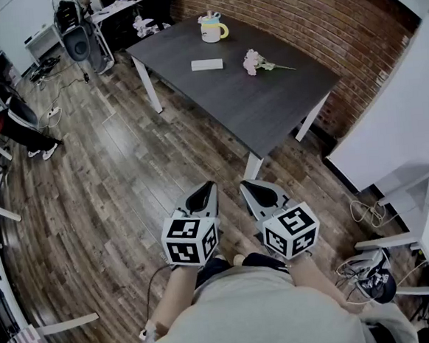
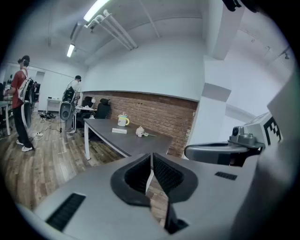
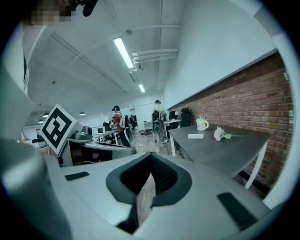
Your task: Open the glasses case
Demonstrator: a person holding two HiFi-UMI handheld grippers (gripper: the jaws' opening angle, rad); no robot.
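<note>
The glasses case (image 1: 207,65) is a flat white oblong lying on the dark grey table (image 1: 268,103), far ahead of me. It also shows small in the left gripper view as the case (image 2: 119,131) and in the right gripper view as the case (image 3: 195,136). My left gripper (image 1: 202,197) and right gripper (image 1: 259,193) hang side by side over the wooden floor, close to my body and well short of the table. Both are shut with nothing between the pads. The left gripper (image 2: 151,157) and right gripper (image 3: 151,159) point towards the table.
A yellow-handled mug (image 1: 213,29) and a pink flower (image 1: 254,62) lie on the table near the case. A brick wall (image 1: 321,18) runs behind it. A white desk (image 1: 389,138) stands at right. A person (image 2: 21,108) and office gear stand at far left.
</note>
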